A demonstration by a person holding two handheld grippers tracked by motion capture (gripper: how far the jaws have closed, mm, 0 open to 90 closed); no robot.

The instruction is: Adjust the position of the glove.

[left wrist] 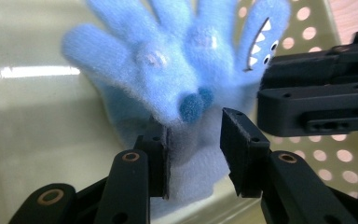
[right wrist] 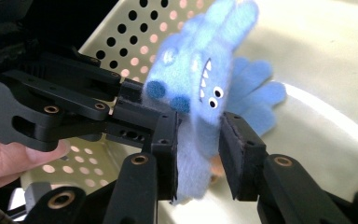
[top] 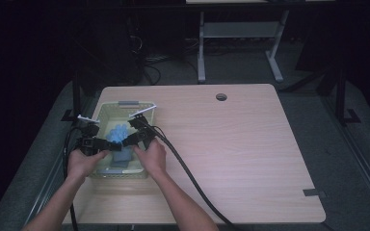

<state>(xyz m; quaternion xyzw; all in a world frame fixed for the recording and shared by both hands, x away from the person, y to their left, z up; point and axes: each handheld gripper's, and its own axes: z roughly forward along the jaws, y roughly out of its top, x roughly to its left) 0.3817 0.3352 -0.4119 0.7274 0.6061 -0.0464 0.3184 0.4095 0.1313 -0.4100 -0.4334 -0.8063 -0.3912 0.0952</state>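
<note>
High view overhead, far; gripper views close, sharing glove (left wrist: 177, 84).

fuzzy fleece glove (left wrist: 177, 79), glossy plastic basket (left wrist: 32, 116)

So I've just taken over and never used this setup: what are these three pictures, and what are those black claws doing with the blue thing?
A person holds a handheld two-jaw black tool in each hand. The high view looks down on a light wooden table with a pale perforated plastic basket at its left. The left gripper and right gripper meet over it. The other two pictures come from cameras riding on each gripper, looking along its jaws. Between them is a fuzzy light-blue knitted glove with monster faces on its fingers. Both grippers' jaws straddle its cuff, still parted, so neither has clamped yet.
</note>
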